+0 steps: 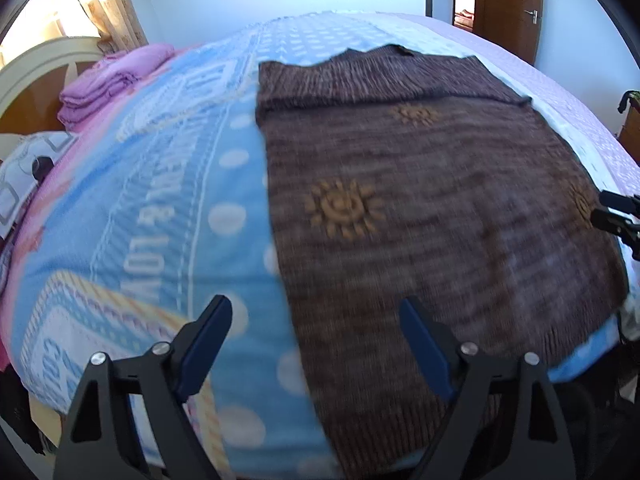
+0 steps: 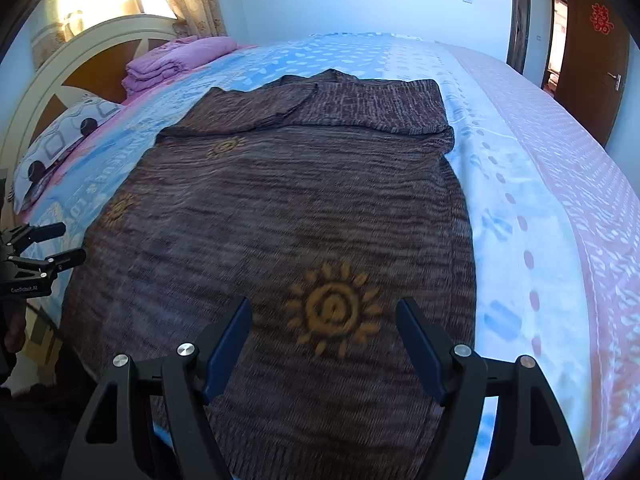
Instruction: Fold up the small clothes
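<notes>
Now | ribbed brown knit sweater [image 2: 280, 208] flat on fleecy blanket [image 1: 180, 200] | left tongs [image 1: 316, 332], right tongs [image 2: 324, 332] agape, empty

Sweater [image 2: 280, 208] lay flat on blanket [image 2: 500, 216] across bed, sleeves folded over its far end. Folded stack of bedding [image 2: 172, 62] sat upper left of frame, against headboard [image 2: 52, 80]; pillow [image 2: 60, 140] just below it. Door [image 2: 592, 60] stood upper right, beyond bed. Left gripper [image 1: 316, 344] hung over sweater's left edge, right gripper [image 2: 324, 344] over its near end.
</notes>
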